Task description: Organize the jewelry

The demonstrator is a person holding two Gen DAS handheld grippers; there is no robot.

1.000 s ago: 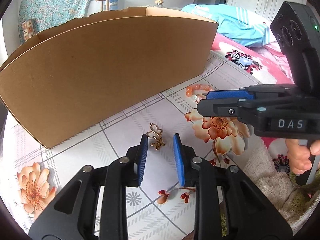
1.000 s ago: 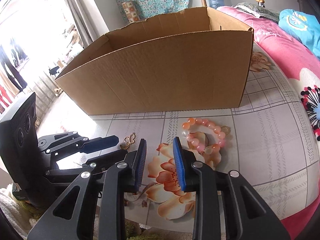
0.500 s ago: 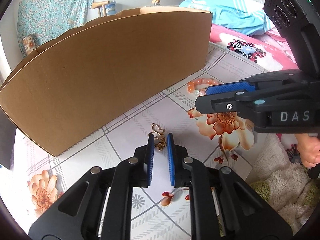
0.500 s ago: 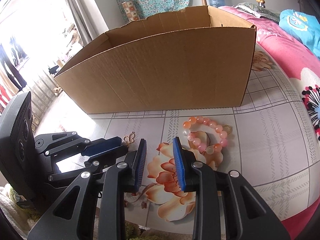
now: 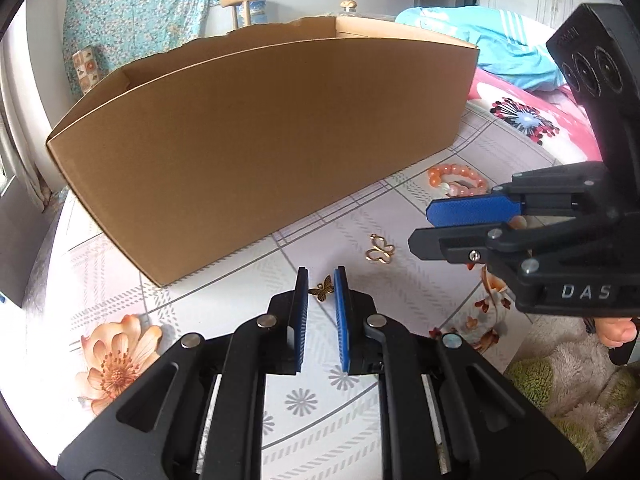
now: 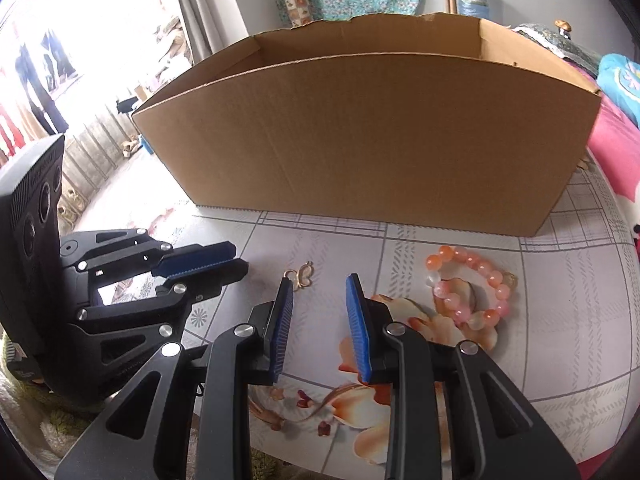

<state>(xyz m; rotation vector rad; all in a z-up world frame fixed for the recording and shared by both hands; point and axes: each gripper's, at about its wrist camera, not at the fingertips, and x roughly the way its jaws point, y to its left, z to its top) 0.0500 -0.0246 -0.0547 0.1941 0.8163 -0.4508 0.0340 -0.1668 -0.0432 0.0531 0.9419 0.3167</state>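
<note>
Butterfly charm (image 5: 323,289) pinched in left gripper (image 5: 321,282); cardboard box (image 5: 260,136) at twelve o'clock; right gripper (image 6: 320,288), marked "DAS", spread, empty.

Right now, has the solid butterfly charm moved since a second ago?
Yes. The solid butterfly charm, once beside the outline butterfly charm, now sits apart, nearer the camera, pinched by the left gripper, whose jaws have just been closing.

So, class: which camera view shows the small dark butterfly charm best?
The left wrist view: the dark butterfly charm sits pinched between the left gripper pads, wings visible. The right wrist view hides it; only that gripper's closed fingers show.
</note>
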